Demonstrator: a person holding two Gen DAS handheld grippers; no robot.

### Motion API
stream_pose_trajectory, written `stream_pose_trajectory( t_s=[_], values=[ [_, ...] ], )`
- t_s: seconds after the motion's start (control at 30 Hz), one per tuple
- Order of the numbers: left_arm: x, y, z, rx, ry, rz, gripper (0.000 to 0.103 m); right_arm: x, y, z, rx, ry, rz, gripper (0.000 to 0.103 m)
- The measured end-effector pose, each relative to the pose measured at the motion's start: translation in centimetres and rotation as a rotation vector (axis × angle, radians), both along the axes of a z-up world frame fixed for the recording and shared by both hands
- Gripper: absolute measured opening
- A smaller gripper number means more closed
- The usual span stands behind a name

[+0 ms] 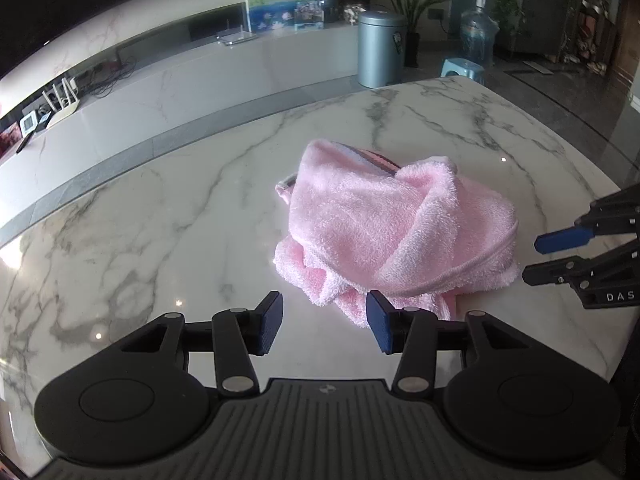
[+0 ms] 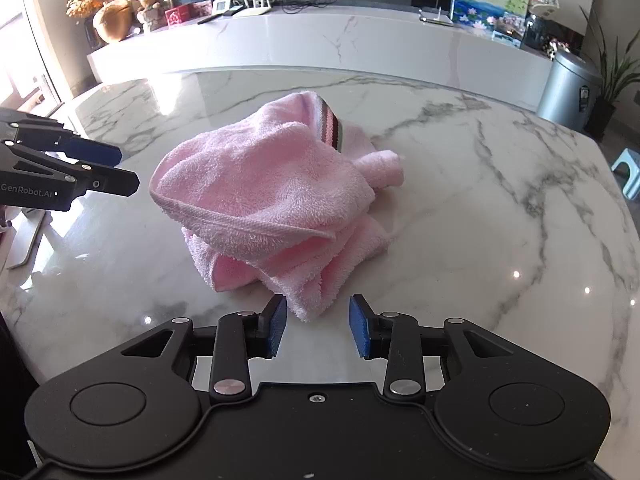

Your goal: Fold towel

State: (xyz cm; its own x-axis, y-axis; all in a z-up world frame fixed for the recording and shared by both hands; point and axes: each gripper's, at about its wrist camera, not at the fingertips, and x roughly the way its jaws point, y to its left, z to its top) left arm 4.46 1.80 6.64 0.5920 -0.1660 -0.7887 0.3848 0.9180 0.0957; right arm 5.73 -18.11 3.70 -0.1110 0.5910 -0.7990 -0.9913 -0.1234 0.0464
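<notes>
Left gripper [image 1: 324,322]: sat at the lower middle of its own view, jaws apart with only bare table between the blue pads; nothing held. It also showed at the left edge of the right-hand view.
Towel [image 1: 384,228]: a pink towel lay in a crumpled heap at the centre of the frame, a striped band showing at its upper edge and a hemmed border running across its lower right. Its nearest corner hung just beside the left gripper's right pad, not pinched.
Right gripper [image 2: 318,326]: sat at the lower middle of its own view, jaws moderately apart and empty; a loose towel corner drooped just above the gap, apparently clear of both pads.
Task progress: judging by the heap, no fold was in place. The towel would still have to be spread flat, its corners found, and then folded over, so nearly all the work remained.
Table [image 1: 160,216]: white marble with grey veins, glossy, with small light glints; the towel was the only thing seen resting on it.
Room, left to right in the left view: a long white sideboard [image 1: 224,76] with cables and a router at the upper left, a painted picture [image 1: 280,4] upper middle, a grey bin [image 1: 380,48], a plant and a water bottle [image 1: 478,34] at the upper right.
</notes>
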Motion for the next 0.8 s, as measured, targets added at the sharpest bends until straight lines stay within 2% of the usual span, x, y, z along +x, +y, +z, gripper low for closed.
stream_pose_trajectory(
  t_s=[0.13,0.2,0.27,0.43,0.57,0.8],
  values=[
    [-0.2,-1.5,0.1,0.077,0.020,-0.161,0.050,-0.5,0.3,0.9,-0.008,-0.055,0.105,0.035],
    [-0.6,-2.7,0.0,0.177,0.006,-0.271,0.050,-0.8,0.6,1.4,-0.015,-0.090,0.180,0.038],
    [-1.0,-3.5,-0.1,0.237,-0.006,-0.351,0.050,-1.1,0.8,2.0,-0.020,-0.125,0.252,0.039],
    [-1.9,-5.2,-0.9,0.337,-0.030,-0.551,0.050,-2.1,1.6,3.1,-0.027,-0.188,0.429,0.040],
    [-1.9,-6.3,-2.1,0.441,-0.047,-0.655,0.050,-3.1,2.3,3.2,-0.041,-0.282,0.565,0.041],
    [-0.6,-7.1,-3.7,0.529,-0.047,-0.758,0.049,-3.4,4.1,2.1,-0.079,-0.391,0.720,0.041]
  ],
)
